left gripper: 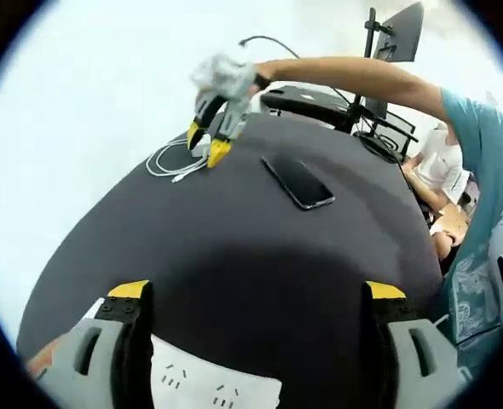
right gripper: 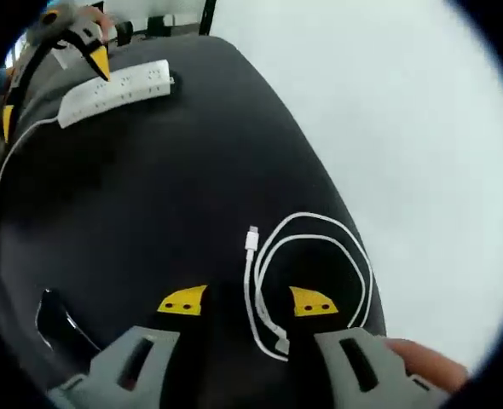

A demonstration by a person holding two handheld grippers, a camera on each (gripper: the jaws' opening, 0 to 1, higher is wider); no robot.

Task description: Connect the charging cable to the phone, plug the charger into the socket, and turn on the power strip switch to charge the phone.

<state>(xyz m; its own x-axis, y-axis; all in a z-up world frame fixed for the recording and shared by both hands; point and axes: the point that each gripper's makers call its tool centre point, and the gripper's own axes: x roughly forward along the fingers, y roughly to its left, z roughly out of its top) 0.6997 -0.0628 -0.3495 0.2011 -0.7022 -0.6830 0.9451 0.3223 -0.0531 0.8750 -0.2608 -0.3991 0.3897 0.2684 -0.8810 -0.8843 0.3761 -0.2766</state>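
Both hand-held grippers gape empty: the right hand-held gripper [right gripper: 247, 302] straddles the coiled white cable [right gripper: 307, 281] on the dark surface [right gripper: 166, 187], phone [left gripper: 297, 181] nearby, the left hand-held gripper [left gripper: 256, 294] above the power strip [right gripper: 115, 92].

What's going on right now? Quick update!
Both grippers open: right gripper over coiled cable, left gripper above power strip. Phone unplugged. Nothing in the way.
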